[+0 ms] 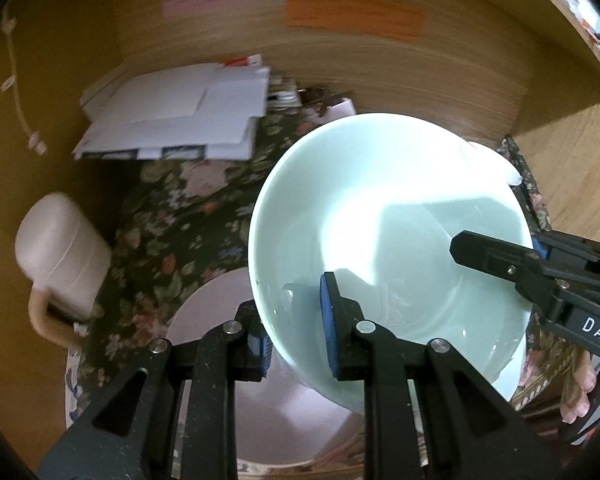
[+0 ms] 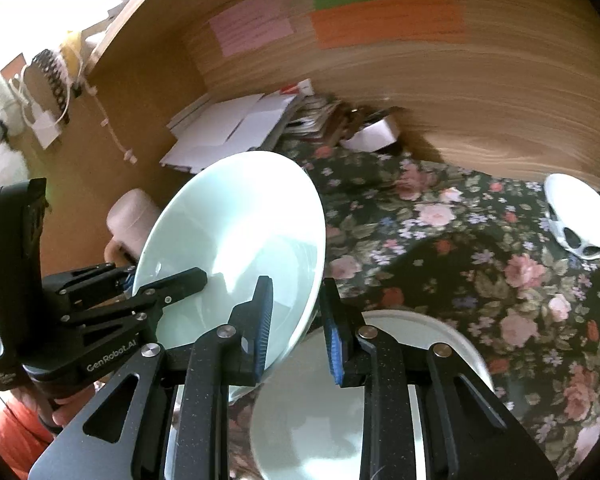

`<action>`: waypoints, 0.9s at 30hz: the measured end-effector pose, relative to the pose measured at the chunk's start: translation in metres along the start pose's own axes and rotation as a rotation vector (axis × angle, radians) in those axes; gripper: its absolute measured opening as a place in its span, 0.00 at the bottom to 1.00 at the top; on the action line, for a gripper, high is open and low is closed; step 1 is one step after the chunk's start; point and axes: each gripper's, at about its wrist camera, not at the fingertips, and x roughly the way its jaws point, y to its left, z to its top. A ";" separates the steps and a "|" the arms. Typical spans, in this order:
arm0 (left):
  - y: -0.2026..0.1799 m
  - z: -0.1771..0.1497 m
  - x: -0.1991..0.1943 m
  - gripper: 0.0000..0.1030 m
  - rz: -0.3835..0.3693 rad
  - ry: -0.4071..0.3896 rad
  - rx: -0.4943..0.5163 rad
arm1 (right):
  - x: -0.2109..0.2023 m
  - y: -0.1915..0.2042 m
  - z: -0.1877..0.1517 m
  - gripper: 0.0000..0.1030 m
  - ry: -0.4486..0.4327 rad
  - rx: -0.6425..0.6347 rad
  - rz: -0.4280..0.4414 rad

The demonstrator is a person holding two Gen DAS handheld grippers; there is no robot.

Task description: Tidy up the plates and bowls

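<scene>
A pale green bowl (image 1: 388,240) is held tilted above the floral tablecloth, gripped by both grippers on opposite rims. My left gripper (image 1: 296,332) is shut on its near rim, one pad inside and one outside. My right gripper (image 2: 298,332) is shut on the bowl's (image 2: 236,240) other rim and shows in the left wrist view (image 1: 500,264) at the right. A pink plate (image 1: 228,312) lies under the bowl. In the right wrist view another pale bowl (image 2: 312,420) sits on a white plate (image 2: 452,344) below the fingers.
A beige mug (image 1: 60,256) lies on its side at the left. A stack of white papers (image 1: 180,120) leans at the back by the wooden wall. A small white patterned bowl (image 2: 580,216) sits at the far right on the floral cloth (image 2: 460,240).
</scene>
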 end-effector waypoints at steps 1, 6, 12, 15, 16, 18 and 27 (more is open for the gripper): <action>0.005 -0.003 -0.001 0.20 0.003 0.000 -0.009 | 0.002 0.003 -0.001 0.22 0.004 -0.002 0.004; 0.022 -0.013 -0.004 0.20 0.020 0.001 -0.037 | 0.014 0.018 -0.004 0.22 0.027 -0.014 0.027; 0.038 -0.026 0.001 0.20 0.036 0.022 -0.065 | 0.033 0.028 -0.009 0.22 0.061 -0.013 0.050; 0.044 -0.031 0.002 0.20 0.041 0.031 -0.078 | 0.040 0.031 -0.012 0.22 0.081 -0.013 0.059; 0.046 -0.034 0.003 0.20 0.040 0.037 -0.085 | 0.042 0.033 -0.014 0.22 0.089 -0.015 0.061; 0.050 -0.037 0.005 0.20 0.041 0.045 -0.091 | 0.046 0.035 -0.016 0.22 0.100 -0.018 0.063; 0.058 -0.051 0.012 0.20 0.044 0.078 -0.114 | 0.062 0.038 -0.024 0.22 0.157 -0.008 0.082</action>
